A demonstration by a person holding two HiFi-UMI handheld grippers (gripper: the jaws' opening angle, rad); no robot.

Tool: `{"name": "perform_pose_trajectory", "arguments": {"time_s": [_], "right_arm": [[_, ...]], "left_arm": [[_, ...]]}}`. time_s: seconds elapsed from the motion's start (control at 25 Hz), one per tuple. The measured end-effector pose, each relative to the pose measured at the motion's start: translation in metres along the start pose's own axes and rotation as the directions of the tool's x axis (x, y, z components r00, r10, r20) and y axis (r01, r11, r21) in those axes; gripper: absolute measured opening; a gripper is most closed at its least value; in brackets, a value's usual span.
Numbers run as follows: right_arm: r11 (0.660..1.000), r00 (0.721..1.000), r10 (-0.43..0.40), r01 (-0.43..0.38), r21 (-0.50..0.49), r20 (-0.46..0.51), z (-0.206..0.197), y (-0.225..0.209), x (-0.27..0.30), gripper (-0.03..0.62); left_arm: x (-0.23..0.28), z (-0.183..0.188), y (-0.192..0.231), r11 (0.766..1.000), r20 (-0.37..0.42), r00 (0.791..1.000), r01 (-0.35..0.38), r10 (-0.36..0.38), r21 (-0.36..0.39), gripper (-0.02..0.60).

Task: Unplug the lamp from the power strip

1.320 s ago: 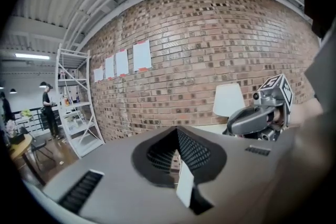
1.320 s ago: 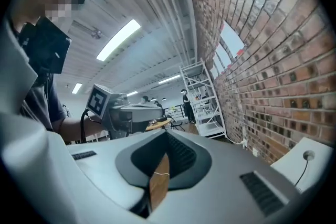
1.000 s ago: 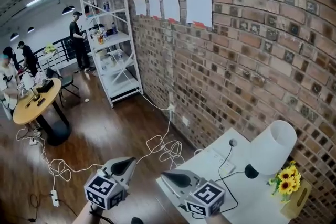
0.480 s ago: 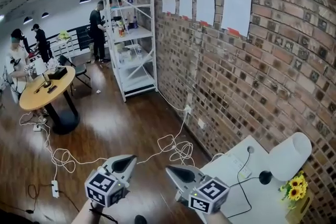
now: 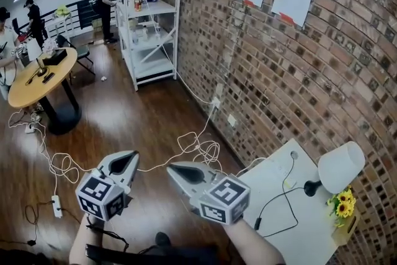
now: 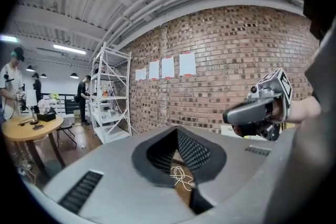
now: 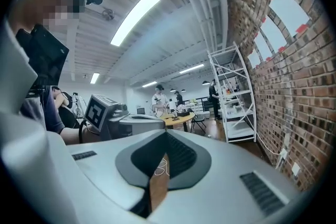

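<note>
Shut and empty, both of them: left tongs (image 5: 129, 157) and right tongs (image 5: 173, 168), nothing between the jaws, held side by side over the wooden floor (image 5: 136, 127) and aimed away from the job. Off to the right of the right tongs, on a white tabletop (image 5: 291, 229): the lamp (image 5: 340, 166), white shade above a dark base, with a black cord (image 5: 278, 198) trailing from the base back toward the right tongs.

Likely handling: plug small, hard and stiff, seated by friction, so needing a firm straight pull. Cord limp and no good to tug on. Lamp probably light and top-heavy, apt to slide or tip if dragged by the cord. Power strip probably light too, liable to lift with the plug unless pinned. Best to pinch the plug body across its sides with one pair of tongs and press the strip down with the other.

Hard to make out: the power strip itself, lost against the white tabletop; the plug and its socket, too small to tell; whether the cord's near end sits in anything at all. Cut off at the bottom of the head view: the near part of the tabletop. No clear sight of lamp or cord in either gripper view.
</note>
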State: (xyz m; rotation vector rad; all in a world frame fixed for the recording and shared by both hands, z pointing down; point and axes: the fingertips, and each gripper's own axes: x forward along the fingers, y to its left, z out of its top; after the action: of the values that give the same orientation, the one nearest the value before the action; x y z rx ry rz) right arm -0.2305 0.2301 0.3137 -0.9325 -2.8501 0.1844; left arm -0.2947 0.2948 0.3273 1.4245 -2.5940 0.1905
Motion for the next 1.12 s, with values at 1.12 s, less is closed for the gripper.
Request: {"name": "perform_pose_trajectory", "arguments": {"time_s": [1.12], "right_arm": [[0.992, 0.984, 0.124, -0.126, -0.009, -0.124, -0.023, 0.033, 0.136, 0.003]], "left_arm": [[-0.048, -0.02, 0.11, 0.996, -0.003, 0.997, -0.083, 0.083, -0.033, 0.023]]}}
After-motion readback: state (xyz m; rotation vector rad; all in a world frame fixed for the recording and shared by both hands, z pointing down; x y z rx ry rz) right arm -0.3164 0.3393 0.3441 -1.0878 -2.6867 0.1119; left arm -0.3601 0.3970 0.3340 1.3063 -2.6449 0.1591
